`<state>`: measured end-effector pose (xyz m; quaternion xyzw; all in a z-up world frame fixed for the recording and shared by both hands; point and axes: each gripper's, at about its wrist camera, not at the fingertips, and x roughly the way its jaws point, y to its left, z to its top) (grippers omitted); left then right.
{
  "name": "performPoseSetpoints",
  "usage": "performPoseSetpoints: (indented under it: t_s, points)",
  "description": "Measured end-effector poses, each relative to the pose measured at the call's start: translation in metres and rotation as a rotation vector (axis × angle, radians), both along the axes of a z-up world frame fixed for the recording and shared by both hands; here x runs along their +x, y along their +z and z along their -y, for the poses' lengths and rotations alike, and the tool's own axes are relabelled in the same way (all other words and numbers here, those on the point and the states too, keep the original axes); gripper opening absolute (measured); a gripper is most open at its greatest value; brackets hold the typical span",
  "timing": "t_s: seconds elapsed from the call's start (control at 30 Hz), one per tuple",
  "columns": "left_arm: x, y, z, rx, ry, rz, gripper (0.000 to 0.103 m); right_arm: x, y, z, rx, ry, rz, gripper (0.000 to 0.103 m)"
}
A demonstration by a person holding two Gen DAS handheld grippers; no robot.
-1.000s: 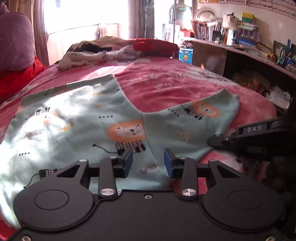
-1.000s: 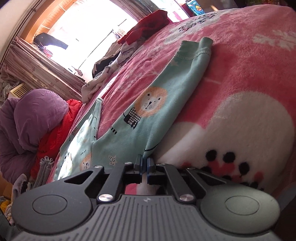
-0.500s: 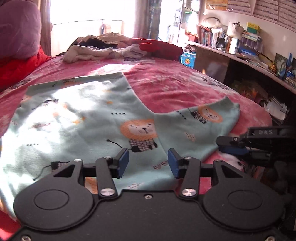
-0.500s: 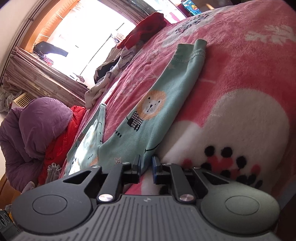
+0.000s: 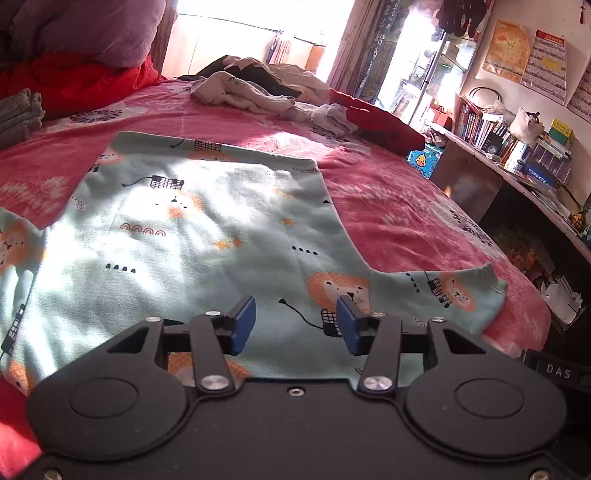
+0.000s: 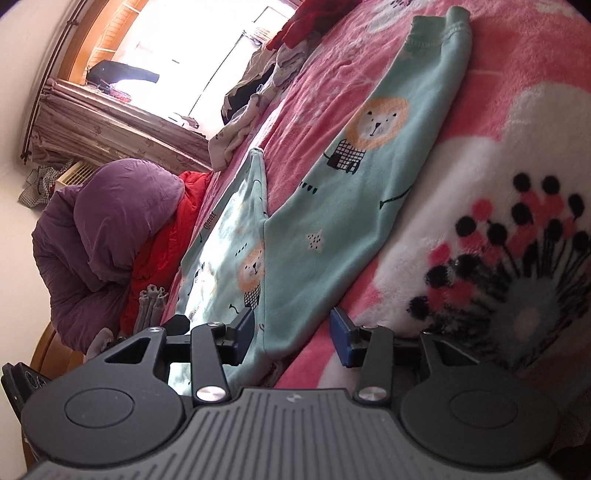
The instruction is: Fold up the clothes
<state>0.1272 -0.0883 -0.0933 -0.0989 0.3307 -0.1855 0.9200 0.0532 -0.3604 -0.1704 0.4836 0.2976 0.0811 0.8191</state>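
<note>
A mint-green top with lion prints (image 5: 203, 229) lies spread flat on the pink blanket (image 5: 399, 206), one sleeve (image 5: 454, 295) reaching toward the bed's right edge. My left gripper (image 5: 295, 325) hovers low over the top's near edge. Its jaws are opening and nothing is pinched between the blue pads (image 5: 243, 325). In the right wrist view the same top (image 6: 332, 206) runs away from me, its sleeve (image 6: 388, 122) laid out straight. My right gripper (image 6: 293, 338) is opening too. The top's near edge lies between its jaws, but the pads do not press on it.
A heap of loose clothes (image 5: 258, 85) and a red garment (image 5: 384, 122) lie at the bed's far end. A purple quilt on red bedding (image 5: 92, 33) and folded grey clothes (image 5: 18, 110) sit at the left. A cluttered bookshelf (image 5: 517, 147) runs along the right.
My right gripper went from shut on the top's edge to jaws apart, letting the cloth go. My left gripper opened wider, levelled out and moved, so the top's body fills more of its view.
</note>
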Motion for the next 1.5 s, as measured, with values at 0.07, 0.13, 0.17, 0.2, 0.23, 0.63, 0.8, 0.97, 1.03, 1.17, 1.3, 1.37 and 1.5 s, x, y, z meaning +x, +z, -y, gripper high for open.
performPoseSetpoints:
  t_s: [0.07,0.13,0.17,0.2,0.23,0.63,0.8,0.97,1.03,1.17,1.3,1.37,1.5]
  points:
    - [0.002,0.001,0.0,-0.02,0.0,-0.01,0.048,0.001,-0.005,0.003,0.081,-0.012,0.0,0.053]
    - [0.003,0.002,0.0,-0.037,0.002,-0.017,0.048,0.002,-0.012,0.007,0.187,-0.029,-0.02,0.054]
    - [0.003,0.003,0.0,-0.042,0.005,-0.017,0.048,0.002,-0.015,0.008,0.233,-0.025,-0.032,0.054]
    - [0.003,0.003,-0.001,-0.044,0.006,-0.016,0.048,0.004,-0.015,0.006,0.243,-0.014,-0.047,0.054]
    - [0.003,0.004,-0.001,-0.043,0.009,-0.014,0.048,0.005,-0.014,0.003,0.23,-0.003,-0.063,0.054]
    - [0.0,0.01,-0.007,-0.055,0.02,-0.013,0.048,0.02,-0.008,-0.022,0.223,0.02,-0.164,0.07]
    - [-0.003,0.014,-0.01,-0.069,0.021,-0.006,0.048,0.019,-0.008,-0.029,0.21,0.038,-0.158,0.063]
    - [0.001,0.016,-0.006,-0.072,0.006,-0.018,0.049,0.022,-0.007,-0.033,0.121,0.031,-0.13,0.051]
    - [0.01,0.017,0.001,-0.058,-0.001,-0.03,0.049,0.025,-0.002,-0.039,0.063,0.052,-0.106,0.052]
    - [0.041,0.021,0.026,0.044,-0.047,-0.046,0.049,0.023,0.006,-0.051,-0.089,0.081,-0.058,0.037]
    - [0.08,0.025,0.067,0.183,-0.13,-0.045,0.049,0.019,0.007,-0.051,-0.157,0.082,-0.07,0.02]
    - [0.104,0.025,0.086,0.233,-0.154,-0.051,0.049,0.018,0.012,-0.055,-0.21,0.097,-0.058,0.02]
    - [0.157,0.016,0.111,0.277,-0.146,-0.12,0.049,0.017,0.015,-0.063,-0.297,0.099,-0.038,0.02]
